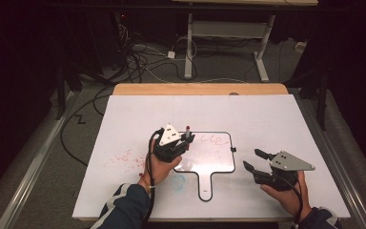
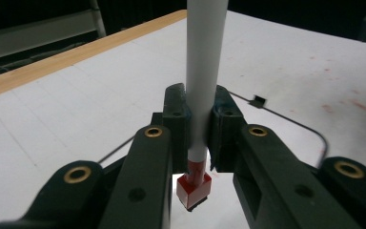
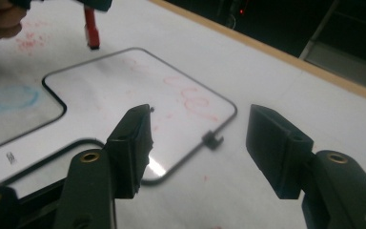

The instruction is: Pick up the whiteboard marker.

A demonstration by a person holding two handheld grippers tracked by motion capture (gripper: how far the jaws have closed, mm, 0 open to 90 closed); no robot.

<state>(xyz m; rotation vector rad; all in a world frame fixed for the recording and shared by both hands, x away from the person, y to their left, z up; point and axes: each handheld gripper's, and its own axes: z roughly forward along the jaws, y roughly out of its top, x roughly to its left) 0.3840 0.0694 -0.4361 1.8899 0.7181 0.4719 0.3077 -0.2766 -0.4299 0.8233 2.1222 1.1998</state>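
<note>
White barrel: the marker (image 2: 202, 71) is clamped between the jaws of my left gripper (image 1: 177, 143). It stands nearly upright, with its red end (image 2: 194, 188) close to my hand, and I cannot tell whether that end is a cap or the tip.
Marker place: over the far left corner of the small whiteboard (image 1: 209, 155), near the middle of the table.
Left gripper: closed tight on the barrel, I think so that the marker does not slip when it is pressed or pulled.
Small whiteboard: it lies flat, handle pointing to the near edge, with faint red writing (image 3: 190, 102) on its far part.
Right gripper (image 1: 251, 159): jaws apart, nothing between them. It hovers just right of the board, pointing left, probably ready to take the marker's end or to steady the board.
Table cover (image 1: 276, 124): a white sheet with red smears (image 1: 124, 157) at the left and a blue ring (image 1: 177, 180) beside the handle.
</note>
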